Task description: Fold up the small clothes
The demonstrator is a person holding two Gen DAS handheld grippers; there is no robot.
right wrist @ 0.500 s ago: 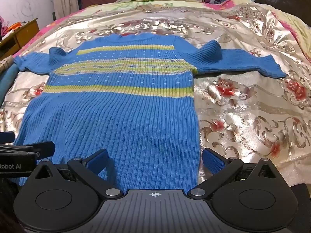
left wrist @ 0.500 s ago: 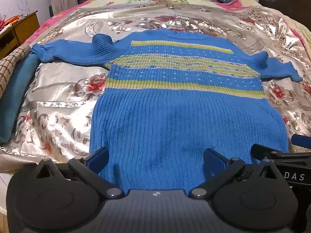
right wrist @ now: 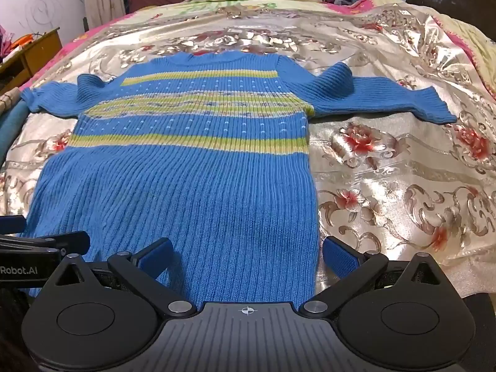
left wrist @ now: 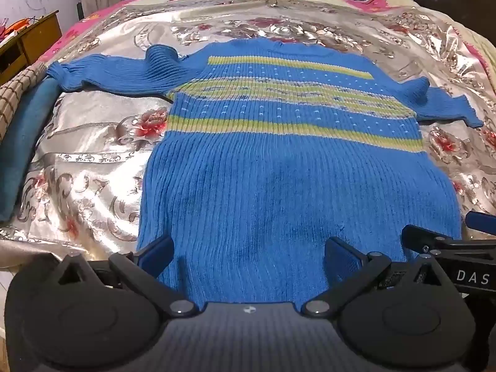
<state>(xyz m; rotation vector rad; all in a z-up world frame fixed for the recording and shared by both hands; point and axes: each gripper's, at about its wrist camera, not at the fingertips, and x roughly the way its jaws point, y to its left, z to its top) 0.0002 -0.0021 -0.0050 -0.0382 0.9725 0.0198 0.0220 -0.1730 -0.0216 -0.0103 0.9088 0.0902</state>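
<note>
A blue ribbed knit sweater (left wrist: 279, 179) with yellow-green stripes lies flat on the bed, collar far, sleeves spread to both sides. It also shows in the right wrist view (right wrist: 186, 192). My left gripper (left wrist: 248, 255) is open over the hem's left part, fingers (left wrist: 155, 252) straddling the fabric. My right gripper (right wrist: 246, 255) is open over the hem's right part, its right finger (right wrist: 339, 255) just past the sweater's right edge. Each gripper shows at the edge of the other's view.
A shiny floral bedspread (right wrist: 403, 170) covers the bed. A teal folded cloth (left wrist: 24, 142) and a checked blanket (left wrist: 15, 93) lie at the left edge. A wooden desk (left wrist: 28, 40) stands far left. Clutter lies beyond the bed's far end.
Both grippers have eased slightly forward and lower over the hem. The sweater has not moved.
</note>
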